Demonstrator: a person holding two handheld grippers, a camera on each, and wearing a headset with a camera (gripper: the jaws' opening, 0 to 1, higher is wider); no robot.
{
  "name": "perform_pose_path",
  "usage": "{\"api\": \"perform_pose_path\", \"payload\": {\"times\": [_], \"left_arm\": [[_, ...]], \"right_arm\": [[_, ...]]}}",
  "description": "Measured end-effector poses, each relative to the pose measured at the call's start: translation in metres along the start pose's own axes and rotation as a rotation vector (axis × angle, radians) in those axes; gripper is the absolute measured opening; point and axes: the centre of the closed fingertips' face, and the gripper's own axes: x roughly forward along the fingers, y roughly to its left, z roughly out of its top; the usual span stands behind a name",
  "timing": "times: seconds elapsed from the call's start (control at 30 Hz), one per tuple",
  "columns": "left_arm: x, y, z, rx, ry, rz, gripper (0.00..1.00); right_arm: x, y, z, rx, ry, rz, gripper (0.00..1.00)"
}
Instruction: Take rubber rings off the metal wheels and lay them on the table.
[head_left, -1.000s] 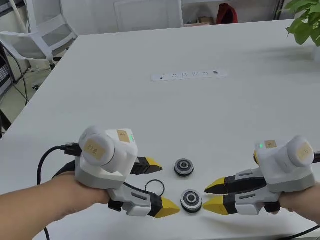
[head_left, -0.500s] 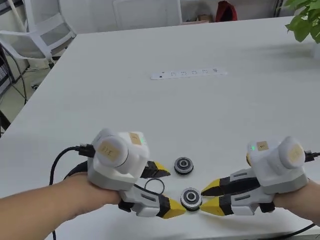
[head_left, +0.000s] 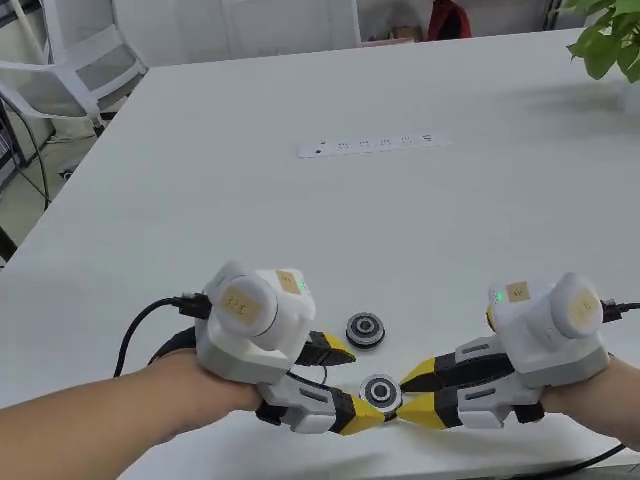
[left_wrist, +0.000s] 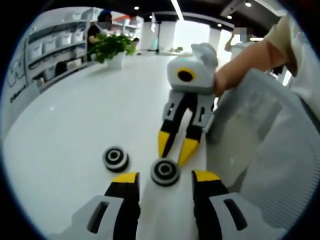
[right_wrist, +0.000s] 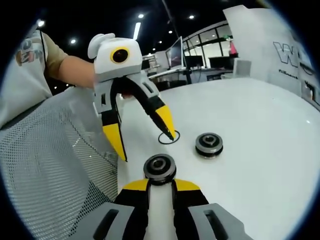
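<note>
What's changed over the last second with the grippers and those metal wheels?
Both grippers closed in on the near black-rimmed metal wheel: the left gripper moved right, the right gripper moved left, and their open yellow tips now flank it. Nothing was gripped. The far metal wheel and the loose black rubber ring stayed put.

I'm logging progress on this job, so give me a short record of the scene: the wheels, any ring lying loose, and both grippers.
near wheel: on the table, between the two grippers' tips
far wheel: on the table, untouched
loose ring: flat on the table beside a left gripper jaw
left gripper: open, jaws either side of the near wheel
right gripper: narrowly open, tips at the near wheel
power strip: farther up the table
</note>
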Motion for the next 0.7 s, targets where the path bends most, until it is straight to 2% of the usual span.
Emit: {"api": "perform_pose_path", "payload": {"times": [0.3,0.7], "left_arm": [[0.009,-0.004,0.002,0.001,0.002,-0.012,0.38],[0.016,-0.007,-0.001,0.012,0.018,-0.016,0.25]], "right_arm": [[0.0,-0.001,0.0,-0.008,-0.001,-0.002,0.14],[0.0,-0.001,0.0,-0.009,-0.004,-0.005,0.14]]}}
